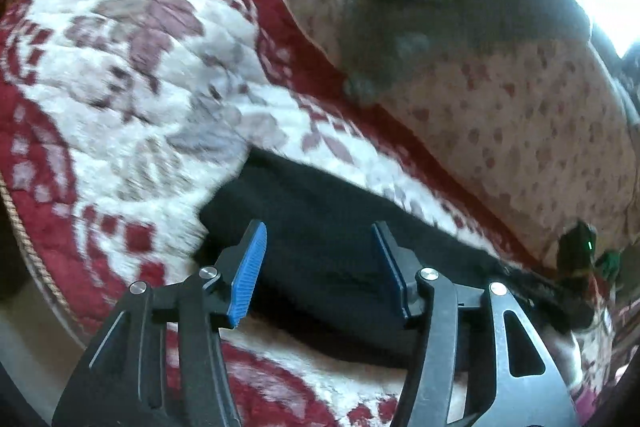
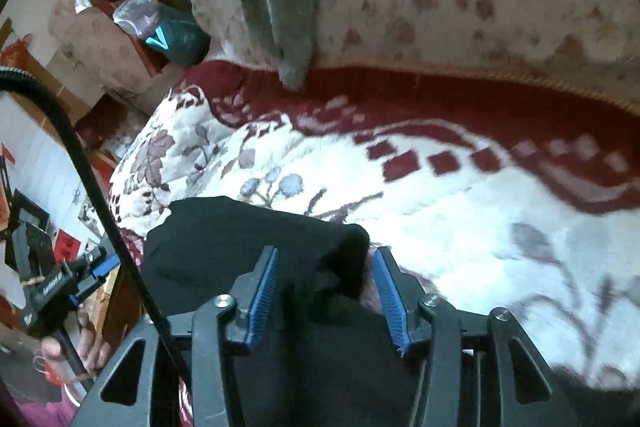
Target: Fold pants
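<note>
We see the black pants (image 1: 332,247) are soft and limp; left gripper (image 1: 318,267) and right gripper (image 2: 324,287) stand spread, pinching nothing, so we would take them at an edge.

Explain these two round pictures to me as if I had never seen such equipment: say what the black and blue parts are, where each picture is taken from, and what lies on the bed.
No robot here: a person holds a pair of hand tongs in each hand, each carrying a wide-angle camera that looks along its two blue-padded fingers. One picture comes from the left tongs, the other from the right tongs. Both stand open and grip nothing. A pair of black fabric pants lies folded on a red and white floral blanket; in the right view a bunched end of the pants sits between the fingers, not clamped. Behind is a grey knitted garment on a cream flowered cover.
</note>
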The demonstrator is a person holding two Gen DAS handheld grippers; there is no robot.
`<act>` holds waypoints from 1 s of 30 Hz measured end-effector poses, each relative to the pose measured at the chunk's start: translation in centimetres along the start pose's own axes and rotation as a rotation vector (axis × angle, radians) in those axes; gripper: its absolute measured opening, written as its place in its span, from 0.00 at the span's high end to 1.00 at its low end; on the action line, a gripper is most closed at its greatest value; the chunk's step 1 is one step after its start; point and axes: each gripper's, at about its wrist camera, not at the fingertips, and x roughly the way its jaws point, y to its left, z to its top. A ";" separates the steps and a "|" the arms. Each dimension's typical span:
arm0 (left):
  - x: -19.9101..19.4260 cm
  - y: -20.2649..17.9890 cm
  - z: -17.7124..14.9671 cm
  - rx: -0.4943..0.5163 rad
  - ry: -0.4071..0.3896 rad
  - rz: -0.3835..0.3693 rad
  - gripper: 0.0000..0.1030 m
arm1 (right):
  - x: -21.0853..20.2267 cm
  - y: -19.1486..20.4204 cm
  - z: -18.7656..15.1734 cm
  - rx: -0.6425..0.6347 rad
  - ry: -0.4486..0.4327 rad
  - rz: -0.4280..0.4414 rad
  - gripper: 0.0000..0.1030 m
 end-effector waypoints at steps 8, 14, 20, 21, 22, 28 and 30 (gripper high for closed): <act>3.1 -0.7 -1.6 0.014 0.052 0.070 0.48 | -1.2 1.0 -0.4 -0.097 -0.103 -0.036 0.87; 3.6 -1.0 -2.4 0.064 0.017 0.130 0.48 | -0.1 0.0 -0.2 -0.051 -0.063 -0.088 0.82; 1.5 -1.9 -2.2 0.064 -0.016 0.121 0.48 | -5.7 1.0 -1.5 -0.057 -0.170 -0.052 0.56; 1.2 -2.3 -2.2 0.074 -0.023 0.120 0.48 | -6.7 1.0 -1.9 -0.051 -0.187 -0.040 0.55; 0.8 -2.8 -2.2 0.087 -0.027 0.117 0.48 | -7.8 1.0 -2.5 -0.044 -0.198 -0.035 0.54; -0.5 -6.4 -3.3 0.150 -0.024 0.095 0.48 | -11.9 0.8 -6.0 -0.016 -0.210 -0.073 0.54; -0.9 -7.8 -3.9 0.163 -0.024 0.075 0.48 | -13.0 0.4 -7.2 0.009 -0.208 -0.084 0.54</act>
